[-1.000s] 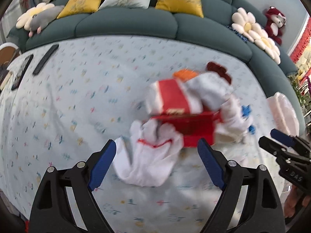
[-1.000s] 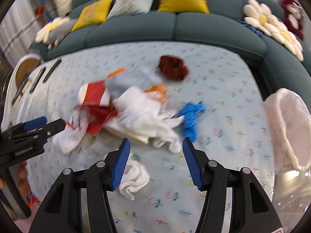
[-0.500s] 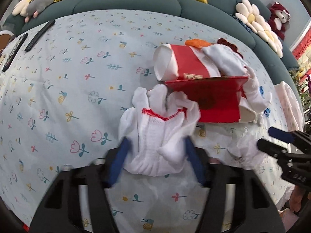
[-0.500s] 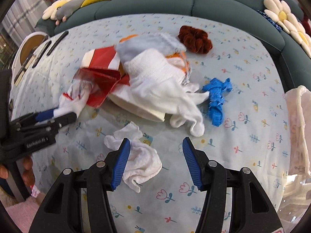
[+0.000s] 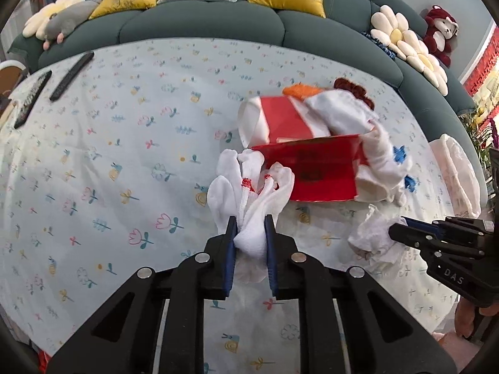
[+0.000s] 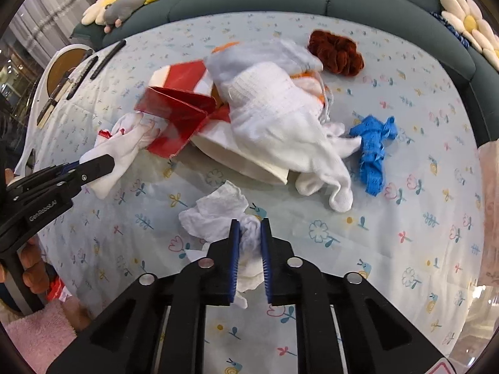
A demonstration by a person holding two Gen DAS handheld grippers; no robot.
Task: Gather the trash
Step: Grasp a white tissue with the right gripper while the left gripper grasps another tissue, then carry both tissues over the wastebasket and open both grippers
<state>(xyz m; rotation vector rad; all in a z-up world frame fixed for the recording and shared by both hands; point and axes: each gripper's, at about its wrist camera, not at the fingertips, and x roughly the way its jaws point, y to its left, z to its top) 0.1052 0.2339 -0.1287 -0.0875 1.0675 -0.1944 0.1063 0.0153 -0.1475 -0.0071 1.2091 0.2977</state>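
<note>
My left gripper (image 5: 251, 227) is closing, its blue pads squeezing a white glove with red trim (image 5: 252, 193) on the flowered tablecloth. The same glove (image 6: 121, 152) and left gripper (image 6: 93, 165) appear at the left of the right wrist view. My right gripper (image 6: 250, 229) is closing too, its pads pinching a crumpled white tissue (image 6: 215, 215); the left wrist view shows that tissue (image 5: 371, 233) at the right gripper's tip. Behind lies a heap: red-and-white paper cartons (image 5: 308, 168), a larger white glove (image 6: 280, 124), a blue cloth scrap (image 6: 372, 149) and a dark red scrunchie (image 6: 336, 53).
A pale plastic bag (image 5: 458, 174) hangs open at the table's right edge. Two dark remotes (image 5: 71, 76) lie at the far left. A teal sofa (image 5: 202, 21) with cushions curves round the back. A hand (image 6: 34, 268) holds the left gripper.
Both grippers went from wide open to nearly closed. The left one closed around the red-trimmed glove, the right one dropped onto the tissue and pinched it.
</note>
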